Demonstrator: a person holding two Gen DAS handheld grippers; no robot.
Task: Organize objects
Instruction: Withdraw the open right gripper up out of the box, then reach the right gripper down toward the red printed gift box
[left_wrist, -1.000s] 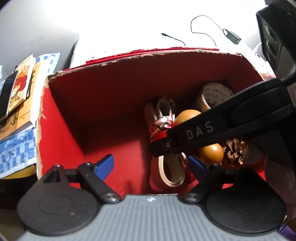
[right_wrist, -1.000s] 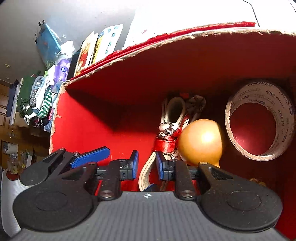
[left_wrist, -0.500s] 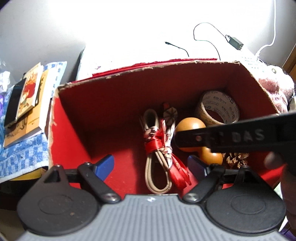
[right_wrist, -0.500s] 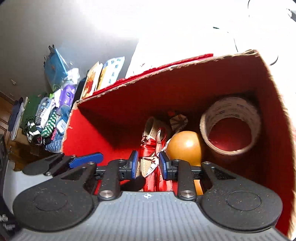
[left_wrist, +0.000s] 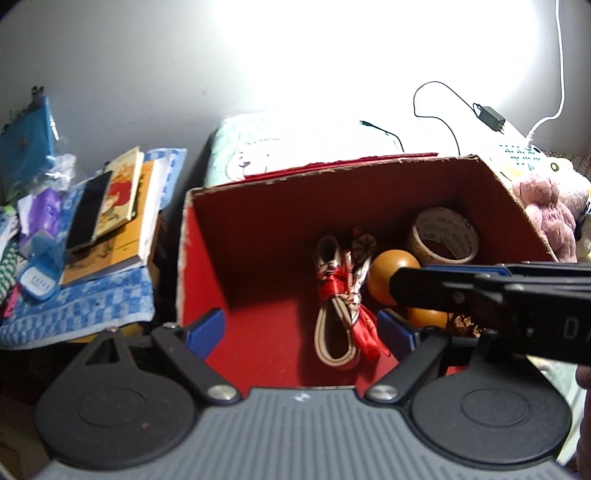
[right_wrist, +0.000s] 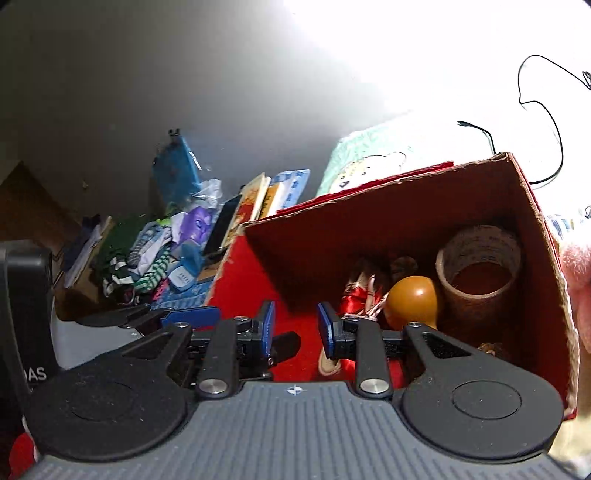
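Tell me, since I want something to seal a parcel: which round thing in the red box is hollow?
The beige tape roll at the red cardboard box's far right corner: an open ring, unlike the solid orange gourd beside it.

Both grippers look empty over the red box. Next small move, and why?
Probably swing the left gripper toward the stack of books beside the red cardboard box to pick one up. Both it and the right gripper are open and empty, the box floor's left half is bare, and loose items remain outside.

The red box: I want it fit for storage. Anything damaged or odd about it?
The red box has a frayed, ragged top rim showing bare cardboard, most along its left edge. Its contents lie settled inside.
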